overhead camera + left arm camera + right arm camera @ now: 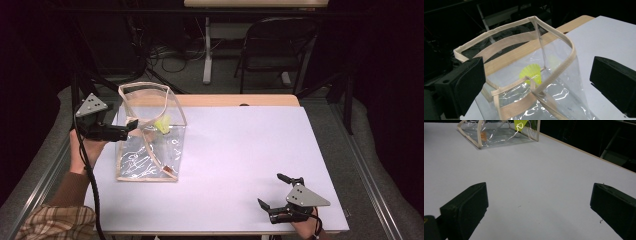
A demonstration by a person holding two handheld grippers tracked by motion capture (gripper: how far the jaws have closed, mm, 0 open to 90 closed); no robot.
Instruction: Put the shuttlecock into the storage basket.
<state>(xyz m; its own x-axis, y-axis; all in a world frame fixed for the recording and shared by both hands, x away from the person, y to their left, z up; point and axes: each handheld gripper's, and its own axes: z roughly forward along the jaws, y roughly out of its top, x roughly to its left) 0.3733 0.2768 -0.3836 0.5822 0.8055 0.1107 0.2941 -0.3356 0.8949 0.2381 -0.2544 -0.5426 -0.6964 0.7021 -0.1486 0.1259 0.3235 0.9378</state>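
Currently: clear vinyl tote bag (pixel 150 145), light, floppy, slippery; best gripped at webbing rim (pixel 564 40). Left gripper (pixel 131 126) and right gripper (pixel 272 192): jaws wide, empty.

Both claws are matt black, each topped by a grey three-cornered plate dotted with small screws — left claw (pixel 131 126), right claw (pixel 270 190). A black cable trails from the left; that arm wears a brown cuff over a plaid sleeve (pixel 57 222).
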